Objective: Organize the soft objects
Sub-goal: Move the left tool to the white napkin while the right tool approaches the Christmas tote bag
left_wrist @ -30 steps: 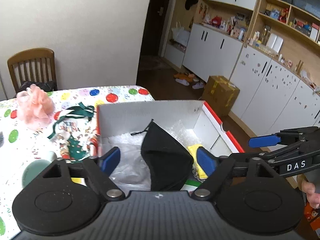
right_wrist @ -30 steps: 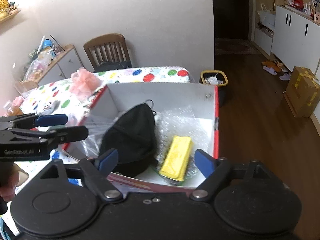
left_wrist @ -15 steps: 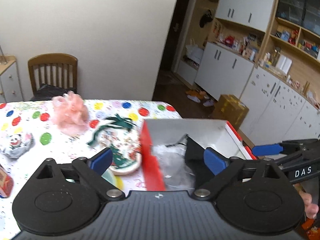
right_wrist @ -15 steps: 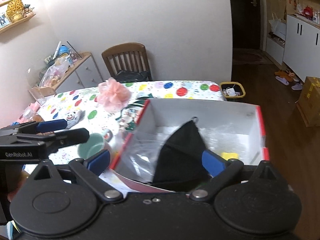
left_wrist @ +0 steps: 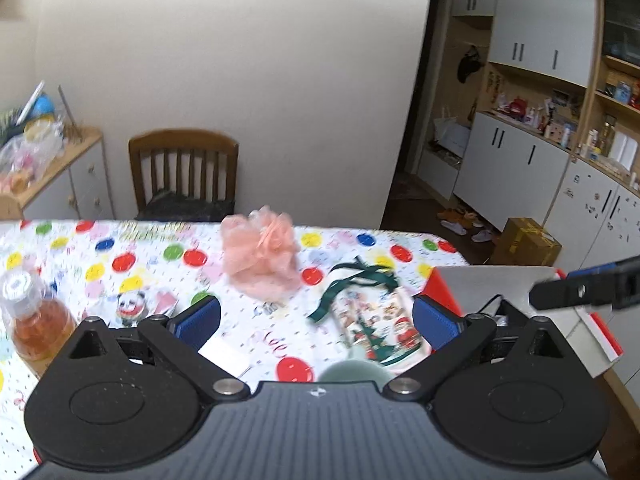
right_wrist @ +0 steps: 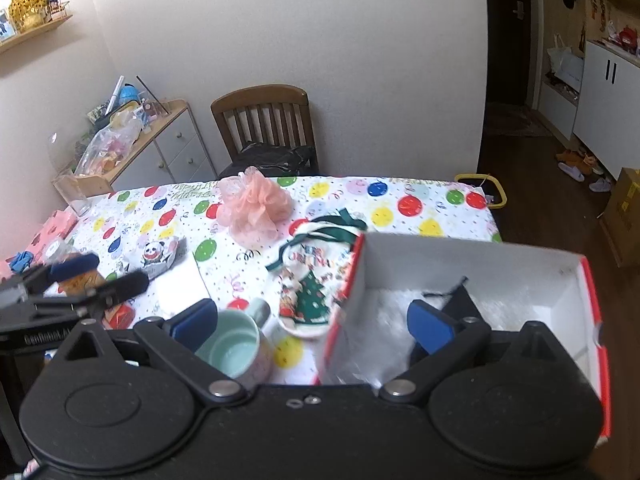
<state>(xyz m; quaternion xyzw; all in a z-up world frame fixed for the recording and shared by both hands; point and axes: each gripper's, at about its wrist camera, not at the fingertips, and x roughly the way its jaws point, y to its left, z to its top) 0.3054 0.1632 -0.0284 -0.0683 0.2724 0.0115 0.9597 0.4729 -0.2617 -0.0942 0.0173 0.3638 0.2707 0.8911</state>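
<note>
A pink mesh bath pouf (left_wrist: 262, 258) (right_wrist: 254, 204) lies on the polka-dot table. A Christmas-print pouch with green ribbon (left_wrist: 378, 320) (right_wrist: 310, 280) lies beside the red-edged white box (right_wrist: 472, 264) (left_wrist: 488, 280). A black cloth (right_wrist: 460, 300) lies inside the box. My left gripper (left_wrist: 316, 322) is open and empty above the table, facing the pouf. It shows at the left of the right wrist view (right_wrist: 96, 276). My right gripper (right_wrist: 312, 322) is open and empty over the box's left wall and a mug; its tip shows in the left wrist view (left_wrist: 584, 288).
A mint-green mug (right_wrist: 236, 350) stands by the box. A panda packet (right_wrist: 154, 254), a white card (right_wrist: 180, 290) and a bottle of amber liquid (left_wrist: 30, 322) lie on the table's left part. A wooden chair (left_wrist: 184, 172) stands behind the table.
Both grippers have swung left, from over the box toward the table's middle. The pouf and the Christmas pouch now sit ahead of the left gripper. Both stayed open and empty.
</note>
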